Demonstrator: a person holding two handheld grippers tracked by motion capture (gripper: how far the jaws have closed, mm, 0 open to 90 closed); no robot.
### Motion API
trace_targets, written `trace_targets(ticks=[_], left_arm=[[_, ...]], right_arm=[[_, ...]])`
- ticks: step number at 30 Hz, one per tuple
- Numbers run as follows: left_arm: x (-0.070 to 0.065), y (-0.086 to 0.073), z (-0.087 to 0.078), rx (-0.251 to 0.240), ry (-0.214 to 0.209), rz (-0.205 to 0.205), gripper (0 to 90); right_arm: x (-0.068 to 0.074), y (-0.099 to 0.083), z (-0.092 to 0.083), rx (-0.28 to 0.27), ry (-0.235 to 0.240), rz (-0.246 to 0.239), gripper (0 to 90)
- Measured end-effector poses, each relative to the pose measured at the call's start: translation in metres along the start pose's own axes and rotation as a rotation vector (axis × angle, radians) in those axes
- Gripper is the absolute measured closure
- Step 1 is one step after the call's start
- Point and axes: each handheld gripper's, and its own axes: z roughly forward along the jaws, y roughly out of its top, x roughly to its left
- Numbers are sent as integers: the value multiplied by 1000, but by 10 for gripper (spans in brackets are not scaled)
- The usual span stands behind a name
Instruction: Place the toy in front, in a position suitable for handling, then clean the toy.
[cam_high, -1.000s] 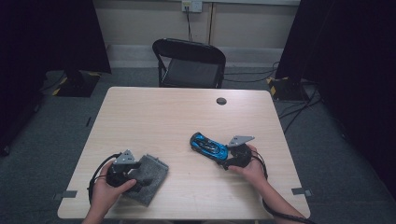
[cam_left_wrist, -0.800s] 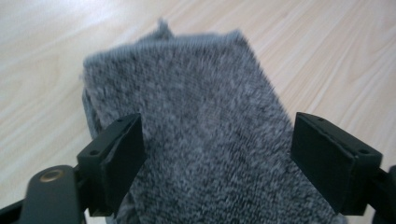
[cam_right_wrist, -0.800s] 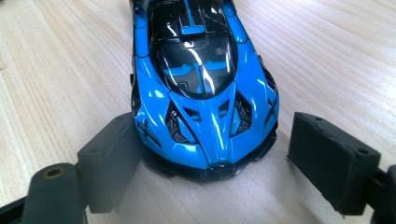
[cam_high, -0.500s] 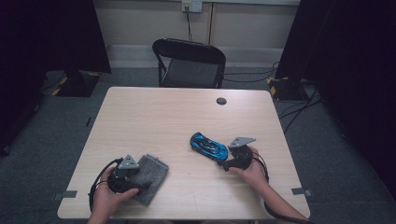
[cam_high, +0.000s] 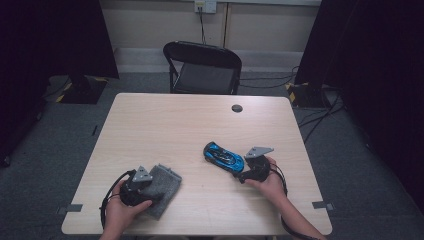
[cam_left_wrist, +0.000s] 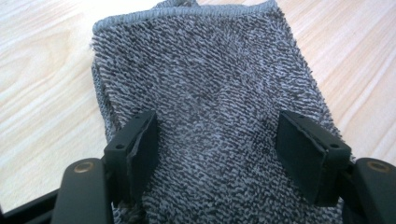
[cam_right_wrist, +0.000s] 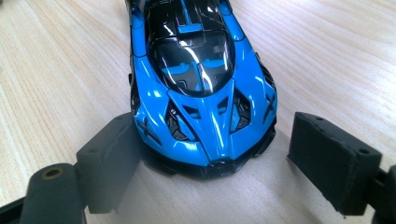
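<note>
High view: A light wooden rectangular table (cam_high: 165, 125) carries two work items. A folded grey terry-cloth towel (cam_high: 166, 186) lies near the front-left edge. The left gripper (cam_high: 145, 187), held in the person's left hand (cam_high: 120, 212), sits on the near end of this towel. A glossy blue and black toy sports car (cam_high: 223, 156) lies right of centre, set diagonally. The right gripper (cam_high: 241, 175), held in the right hand (cam_high: 270, 184), sits just at the near end of the car. The towel and the car are well apart. A small round black disc (cam_high: 237, 108) lies near the far edge of the table. A black folding chair (cam_high: 202, 67) stands behind the table.

Left gripper view: The towel (cam_left_wrist: 205, 93) lies flat on the table and extends between and beyond both black jaws. The jaws stand spread, one at each side of the cloth, and have just been closing. The fingertips (cam_left_wrist: 144, 149) rest against the pile, and no fold of cloth is pinched between them.

Right gripper view: The toy car (cam_right_wrist: 201, 79) rests on the table with one end toward the camera. That end lies between the jaws. The jaws stand spread. The left one sits just beside, possibly touching, the car body; the right one stands clear of it with bare table between.
</note>
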Motion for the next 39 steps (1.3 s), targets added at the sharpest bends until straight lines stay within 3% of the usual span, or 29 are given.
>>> trace_targets(ticks=[8, 17, 23, 26, 34, 36, 39], left_arm=[[0, 20, 15, 8, -44, 80, 304], [-5, 36, 28, 8, -86, 126, 308], [-21, 52, 42, 4, -148, 188, 317], [-26, 59, 49, -10, -162, 185, 323], [-40, 63, 36, -121, -56, 112, 307], [-45, 60, 39, -108, -69, 127, 317], [-49, 56, 49, -49, -70, 140, 322]], right_arm=[[0, 0, 0, 0, 0, 0, 171], [0, 0, 0, 0, 0, 0, 171], [0, 0, 0, 0, 0, 0, 171], [0, 0, 0, 0, 0, 0, 171], [0, 0, 0, 0, 0, 0, 171], [0, 0, 0, 0, 0, 0, 171], [0, 0, 0, 0, 0, 0, 171]])
